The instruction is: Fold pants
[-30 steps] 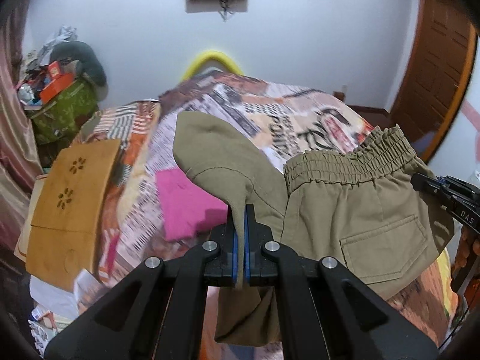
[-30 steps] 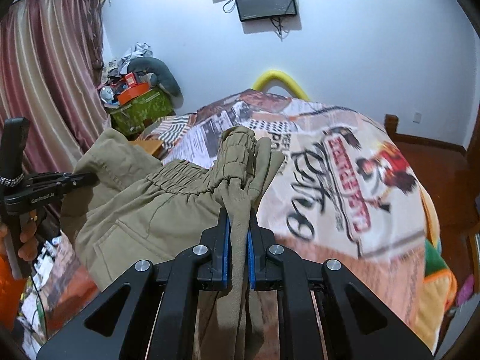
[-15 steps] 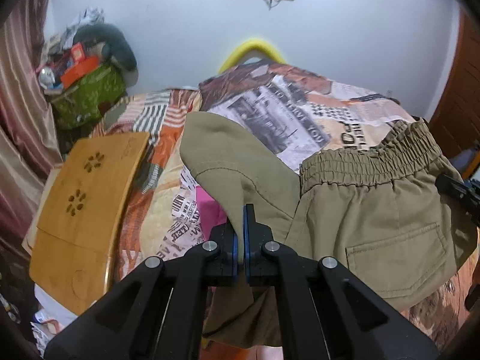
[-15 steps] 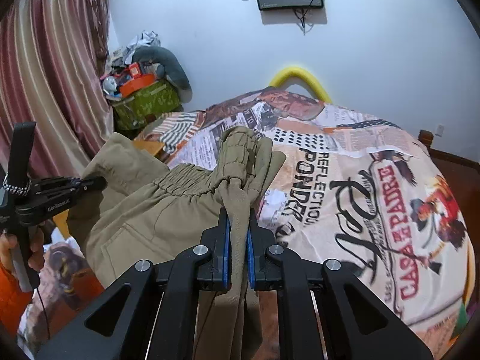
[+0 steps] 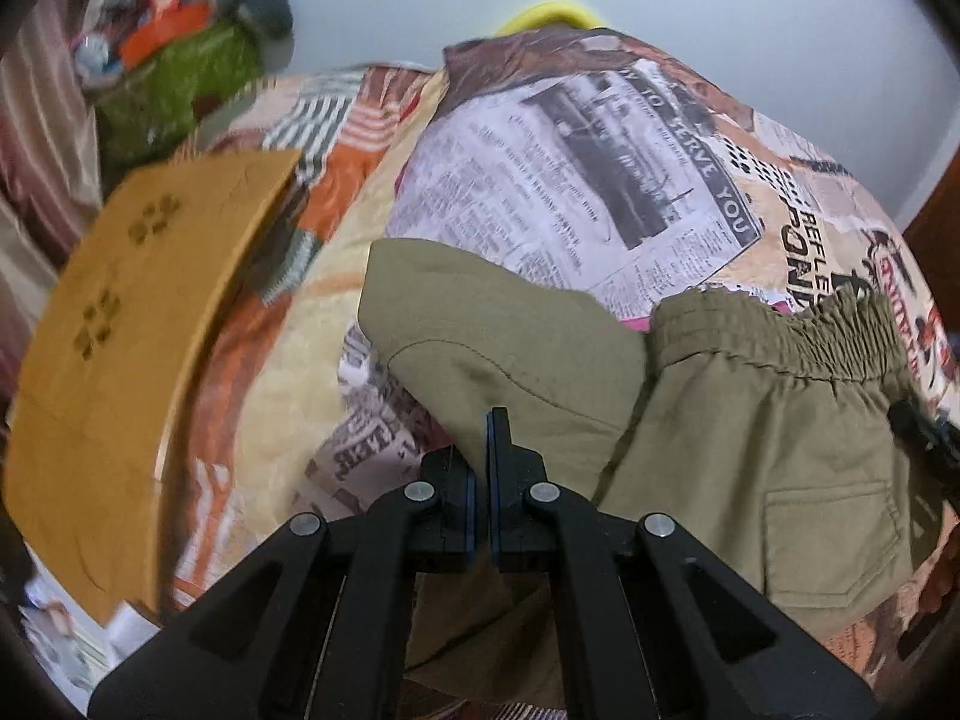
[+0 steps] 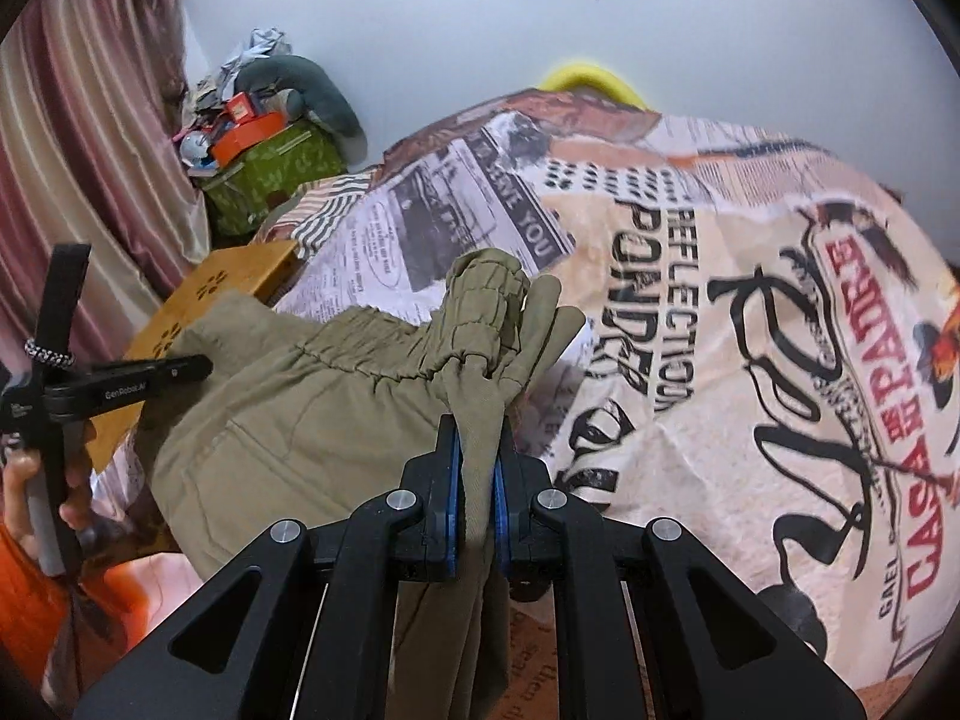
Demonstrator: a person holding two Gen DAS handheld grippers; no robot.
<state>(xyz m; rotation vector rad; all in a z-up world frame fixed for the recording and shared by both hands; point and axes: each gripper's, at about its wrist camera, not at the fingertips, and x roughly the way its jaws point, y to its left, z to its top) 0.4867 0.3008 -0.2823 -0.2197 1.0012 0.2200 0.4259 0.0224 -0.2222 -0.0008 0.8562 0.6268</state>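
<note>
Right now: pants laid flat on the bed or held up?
Held up, bunched. Left gripper and right gripper each pinch the olive pants above the bedspread.

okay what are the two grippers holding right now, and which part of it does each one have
Both hold the olive-green cotton pants. The left gripper pinches a folded fabric edge beside the waistband; the right gripper clamps the bunched elastic waistband.

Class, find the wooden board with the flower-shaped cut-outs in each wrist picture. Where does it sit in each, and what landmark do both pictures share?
Left wrist: the wooden board fills the left side, lying on the printed bedspread.
Right wrist: the board is small at left of centre, its near end hidden behind the olive pants.
Shared landmark: the green box by the far wall.
</note>
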